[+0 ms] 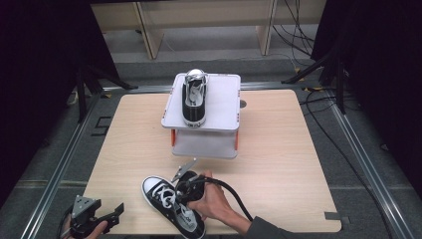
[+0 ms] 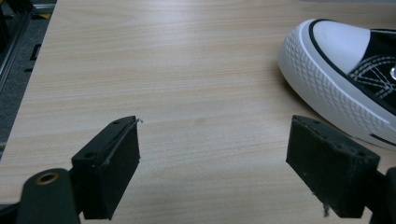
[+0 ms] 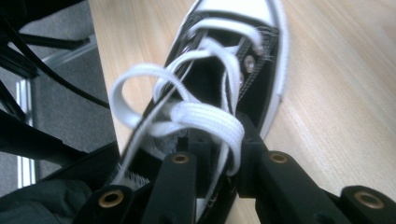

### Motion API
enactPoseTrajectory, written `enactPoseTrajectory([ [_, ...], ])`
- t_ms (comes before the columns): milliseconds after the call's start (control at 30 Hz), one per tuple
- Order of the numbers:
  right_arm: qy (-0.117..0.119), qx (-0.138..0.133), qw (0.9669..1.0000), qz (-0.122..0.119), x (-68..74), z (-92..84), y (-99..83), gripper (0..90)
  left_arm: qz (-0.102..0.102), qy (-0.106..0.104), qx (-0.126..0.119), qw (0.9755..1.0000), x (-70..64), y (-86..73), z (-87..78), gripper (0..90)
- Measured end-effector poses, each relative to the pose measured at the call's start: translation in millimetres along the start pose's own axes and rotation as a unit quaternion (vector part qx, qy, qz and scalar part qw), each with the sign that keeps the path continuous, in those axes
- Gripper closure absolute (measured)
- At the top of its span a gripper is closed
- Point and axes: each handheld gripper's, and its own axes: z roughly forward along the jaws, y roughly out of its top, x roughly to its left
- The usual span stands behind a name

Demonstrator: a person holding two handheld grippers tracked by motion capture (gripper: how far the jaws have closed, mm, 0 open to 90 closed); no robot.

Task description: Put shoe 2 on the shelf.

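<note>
black sneaker (image 1: 174, 206), white toe cap and laces; pale wood-grain table (image 1: 278, 164); light grey stand (image 1: 221, 102), orange posts

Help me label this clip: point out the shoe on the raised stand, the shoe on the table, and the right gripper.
shoe on the stand (image 1: 194, 102): high view, its black upper.
shoe on the table (image 1: 158, 188): high view, its laced front.
right gripper (image 3: 218, 161): right gripper view, jaws closed on the white lace.
</note>
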Motion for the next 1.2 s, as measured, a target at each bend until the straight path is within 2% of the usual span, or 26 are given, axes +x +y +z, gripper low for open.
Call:
enactPoseTrajectory([
  [100, 0.006, 0.005, 0.9999, 0.015, -2.5, -5.4, 1.1, 82.2, -0.002, -0.004, -0.005, 1.0, 0.3, -0.4, 1.2, 16.6],
  [167, 0.008, 0.003, 0.9999, 0.006, -6.4, -9.7, 1.9, 82.5, 0.001, 0.0, 0.0, 1.0, 0.1, 0.1, 0.2, 16.6],
  [300, 0.008, 0.002, 0.9998, 0.017, -12.3, -20.7, 2.0, 82.8, -0.001, 0.0, 0.0, 1.0, -0.4, 0.1, 0.1, 16.7],
  [400, 0.018, -0.006, 0.9993, 0.032, -17.2, -32.9, 0.8, 82.7, -0.001, 0.001, 0.0, 1.0, -0.3, 0.3, 0.0, 16.7],
  [433, 0.017, -0.006, 0.9988, 0.045, -18.2, -37.8, 0.2, 82.8, -0.001, 0.001, 0.0, 1.0, -0.4, 0.3, 0.0, 16.7],
  [500, 0.013, -0.008, 0.9984, 0.053, -20.7, -47.9, -0.1, 82.8, 0.001, 0.001, 0.002, 1.0, -0.2, 0.4, -0.1, 16.7],
  [567, 0.011, -0.009, 0.9982, 0.058, -21.8, -64.3, 2.7, 82.8, 0.0, 0.001, 0.001, 1.0, -0.2, 0.5, 0.1, 16.6],
  [600, 0.004, -0.014, 0.9989, 0.044, -24.3, -69.3, 4.0, 82.8, 0.0, 0.001, 0.001, 1.0, -0.2, 0.5, 0.0, 16.6],
  [633, 0.004, -0.014, 0.9989, 0.044, -24.3, -69.3, 4.0, 82.8, 0.0, 0.001, 0.001, 1.0, -0.2, 0.5, -0.1, 16.6],
  [667, 0.004, -0.015, 0.9986, 0.05, -24.0, -75.3, 5.4, 82.8, 0.0, 0.001, 0.001, 1.0, -0.2, 0.5, 0.0, 16.6],
  [733, -0.003, -0.025, 0.9987, 0.044, -23.9, -94.4, 10.5, 82.8, 0.001, 0.001, 0.001, 1.0, -0.1, 0.6, 0.1, 16.6],
  [767, -0.003, -0.025, 0.9987, 0.044, -23.9, -94.4, 10.5, 82.8, 0.001, 0.001, 0.001, 1.0, -0.2, 0.7, 0.1, 16.6],
  [900, -0.006, -0.038, 0.9982, 0.046, -23.4, -121.4, 15.6, 82.8, 0.0, 0.001, -0.001, 1.0, -0.7, 1.0, 0.6, 16.7],
  [967, -0.015, -0.045, 0.9979, 0.043, -23.8, -135.1, 17.2, 82.8, -0.003, 0.002, 0.0, 1.0, -0.9, 0.8, 0.5, 16.7],
  [1033, -0.021, -0.046, 0.9972, 0.056, -23.0, -148.9, 18.5, 82.8, -0.009, 0.004, 0.0, 0.9999, -1.7, 0.5, 0.3, 16.7],
  [1100, -0.033, -0.053, 0.9969, 0.048, -24.9, -163.0, 18.8, 82.8, 0.001, 0.0, 0.0, 1.0, -0.3, 0.9, 0.7, 16.7],
  [1200, -0.045, -0.063, 0.9958, 0.048, -25.8, -185.4, 18.2, 82.8, 0.0, 0.002, 0.002, 1.0, 0.1, 0.9, 0.9, 16.6],
])
